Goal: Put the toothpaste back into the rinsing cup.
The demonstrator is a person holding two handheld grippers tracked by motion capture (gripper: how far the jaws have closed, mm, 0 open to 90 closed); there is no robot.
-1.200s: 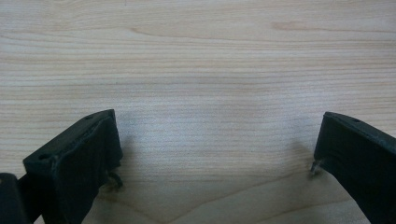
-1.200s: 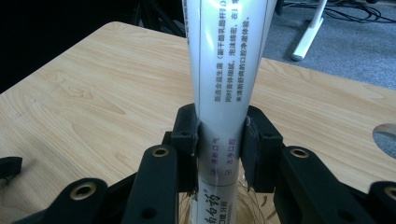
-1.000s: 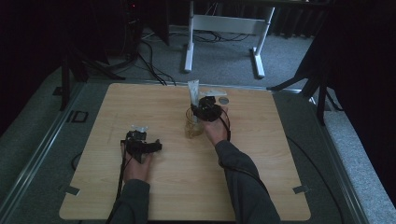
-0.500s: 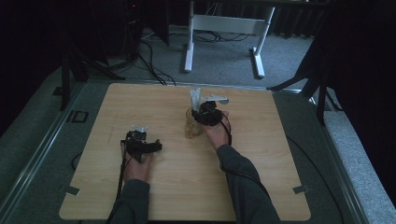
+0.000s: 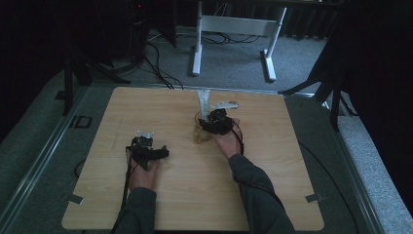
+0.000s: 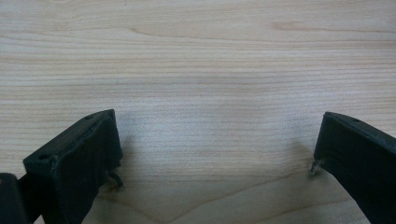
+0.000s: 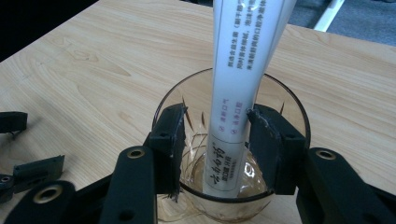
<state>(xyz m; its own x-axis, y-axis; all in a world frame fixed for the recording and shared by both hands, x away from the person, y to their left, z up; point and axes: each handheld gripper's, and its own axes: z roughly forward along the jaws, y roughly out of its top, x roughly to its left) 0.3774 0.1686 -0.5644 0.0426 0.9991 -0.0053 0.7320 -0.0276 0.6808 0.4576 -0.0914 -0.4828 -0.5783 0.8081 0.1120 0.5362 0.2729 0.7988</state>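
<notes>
— Left tool (image 6: 217, 149)?
— Spread wide, nothing between the jaws. Pointed down at bare pale wood of the worktop (image 6: 196, 56), tips very low over it, possibly touching; hard to tell from the left gripper view

— Place on the worktop?
— Around 9 o'clock from the middle in the high view, gripped by the left hand (image 5: 142, 171), cable trailing back along the sleeve

— Right tool (image 7: 217, 140)?
— Reached down into a clear glass (image 7: 285, 100), one jaw on either side of a white tube (image 7: 245, 51). Not clamped, by the look of it: a plain gap between the tube and the jaw at 9 o'clock in the right gripper view, the jaw at 3 o'clock just meeting the tube's edge. Parted, then, straddling the tube rather than pinching it

— And the tube itself?
— Standing in the glass, lower end at the bottom, printed with small dark characters, upper part rising well above the rim and leaning toward 12 o'clock

— Where on the worktop?
— Glass just past the middle, toward 12 o'clock in the high view, well apart from the left tool. Right hand (image 5: 228, 141) behind it at roughly 4 o'clock of the glass, forearm running back to the near edge

— Anything else in the right gripper view?
— Black jaws of the other tool, far out at 9 o'clock, low by the worktop
</notes>
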